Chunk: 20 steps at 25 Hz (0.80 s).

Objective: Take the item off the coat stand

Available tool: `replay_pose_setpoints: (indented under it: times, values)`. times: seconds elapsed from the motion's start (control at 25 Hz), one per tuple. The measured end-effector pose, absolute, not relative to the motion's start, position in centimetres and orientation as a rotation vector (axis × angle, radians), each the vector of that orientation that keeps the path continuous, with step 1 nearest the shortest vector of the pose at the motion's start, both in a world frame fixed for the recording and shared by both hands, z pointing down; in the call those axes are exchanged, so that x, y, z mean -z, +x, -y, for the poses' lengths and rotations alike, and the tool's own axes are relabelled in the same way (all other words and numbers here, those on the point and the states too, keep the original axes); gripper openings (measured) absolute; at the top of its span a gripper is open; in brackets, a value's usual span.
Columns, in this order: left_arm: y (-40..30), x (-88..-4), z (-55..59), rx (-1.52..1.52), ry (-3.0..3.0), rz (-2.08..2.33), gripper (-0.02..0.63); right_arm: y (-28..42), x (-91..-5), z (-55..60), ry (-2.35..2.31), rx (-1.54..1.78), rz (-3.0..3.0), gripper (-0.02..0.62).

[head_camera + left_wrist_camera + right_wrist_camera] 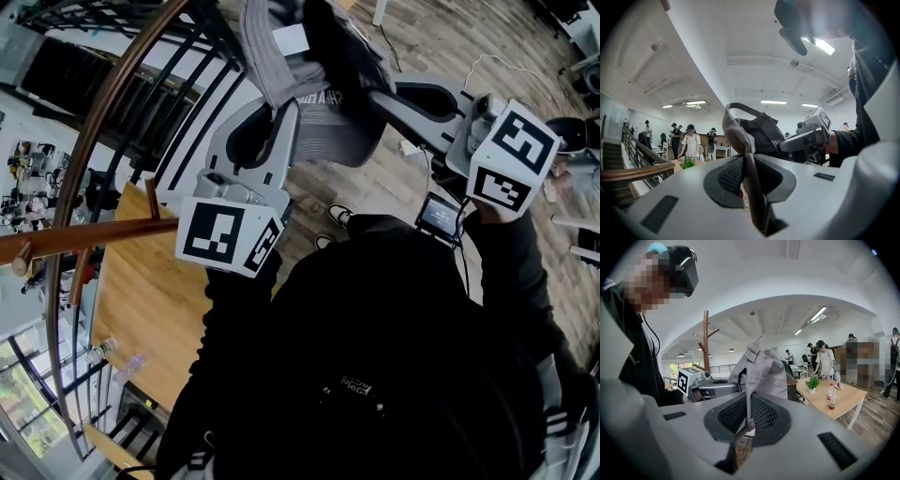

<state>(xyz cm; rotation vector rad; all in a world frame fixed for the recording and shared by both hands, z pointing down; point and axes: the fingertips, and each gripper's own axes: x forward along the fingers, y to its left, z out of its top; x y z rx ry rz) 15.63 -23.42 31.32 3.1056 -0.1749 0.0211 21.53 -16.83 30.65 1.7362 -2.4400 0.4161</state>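
Floor [441,37] wood-planked | wooden table [851,397] | left hand-held gripper [750,161], right hand-held gripper [748,411] both clamped on grey item [764,371]

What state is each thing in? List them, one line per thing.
Jacket: held up, pinched by both grippers, hanging bunched.
Left gripper: shut on jacket.
Right gripper: shut on jacket.
Stand: upright, visible pegs bare.
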Motion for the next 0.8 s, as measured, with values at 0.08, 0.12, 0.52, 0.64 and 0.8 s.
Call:
replay_pose_setpoints:
  times: [0.08, 0.12, 0.52, 0.64, 0.8]
  values:
    - [15.53, -31.28, 23.40, -0.023, 3.103, 0.174, 0.052, 21.42, -30.60, 16.81, 1.731, -0.420, 2.440, 0.031]
    - [15.46, -31.21, 23.41, -0.023, 3.102, 0.175, 0.052, 21.34, -30.54, 16.82, 1.728, -0.420, 2.440, 0.031]
    - [15.50, -31.34, 23.28, -0.009, 3.099, 0.171, 0.052, 21.45, -30.72, 16.72, 1.713, -0.424, 2.434, 0.031]
    - [15.62, -31.49, 23.23, -0.010, 3.096, 0.170, 0.052, 21.59, -30.75, 16.68, 1.713, -0.423, 2.434, 0.031]
    - [15.75, -31.51, 23.21, -0.016, 3.094, 0.173, 0.052, 21.70, -30.68, 16.61, 1.710, -0.423, 2.438, 0.031]
